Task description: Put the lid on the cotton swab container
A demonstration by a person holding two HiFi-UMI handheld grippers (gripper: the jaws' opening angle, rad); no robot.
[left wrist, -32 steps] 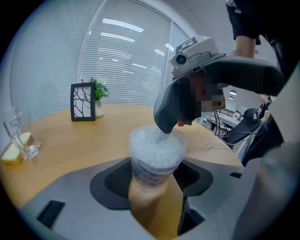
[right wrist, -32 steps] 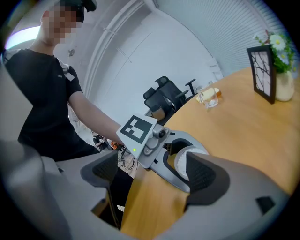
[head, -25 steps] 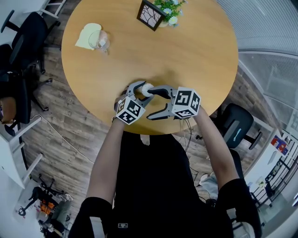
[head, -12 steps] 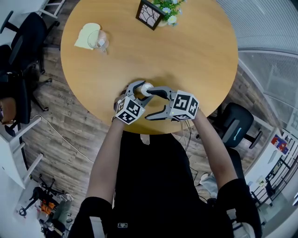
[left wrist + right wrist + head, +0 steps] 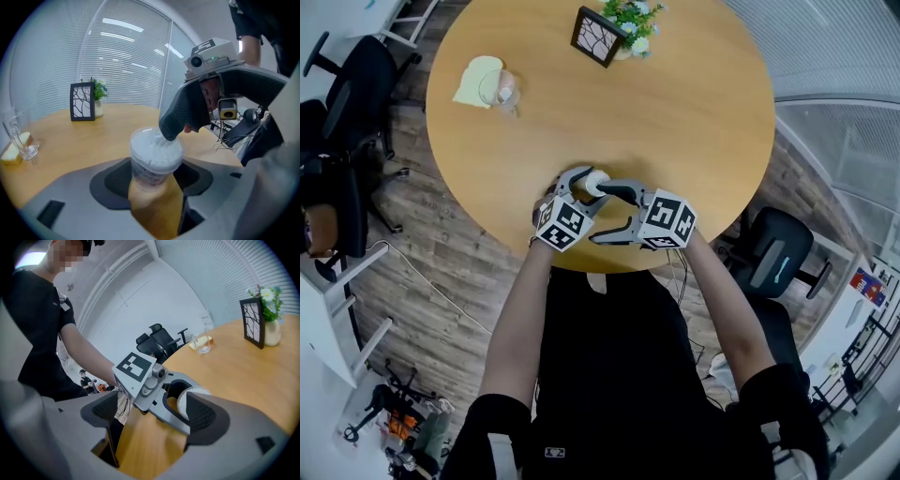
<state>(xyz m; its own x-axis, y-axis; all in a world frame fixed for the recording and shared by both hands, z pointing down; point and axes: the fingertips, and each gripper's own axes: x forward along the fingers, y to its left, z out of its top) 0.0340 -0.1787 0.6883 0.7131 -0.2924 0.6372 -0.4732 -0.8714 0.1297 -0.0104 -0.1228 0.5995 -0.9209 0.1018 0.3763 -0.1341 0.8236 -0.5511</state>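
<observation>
The cotton swab container [image 5: 153, 160] is a small clear tub full of white swabs, standing at the near edge of the round table [image 5: 694, 112]. My left gripper [image 5: 584, 186] is shut on its sides, and its pads hug the tub in the left gripper view. A clear lid [image 5: 155, 141] seems to sit on top. My right gripper [image 5: 607, 212] is open, jaws wide apart. The tip of its upper finger [image 5: 177, 123] rests on the lid's far rim. In the right gripper view the container [image 5: 191, 395] shows white behind that finger [image 5: 202, 417].
At the table's far side stand a black picture frame [image 5: 598, 36] and a small flower pot [image 5: 630, 21]. A glass [image 5: 501, 88] sits on a yellow cloth [image 5: 476, 77] at the far left. Office chairs [image 5: 769, 262] stand around the table, whose near edge is just under my grippers.
Both grippers keep the same pose on the container. Only the head view has shifted slightly.
</observation>
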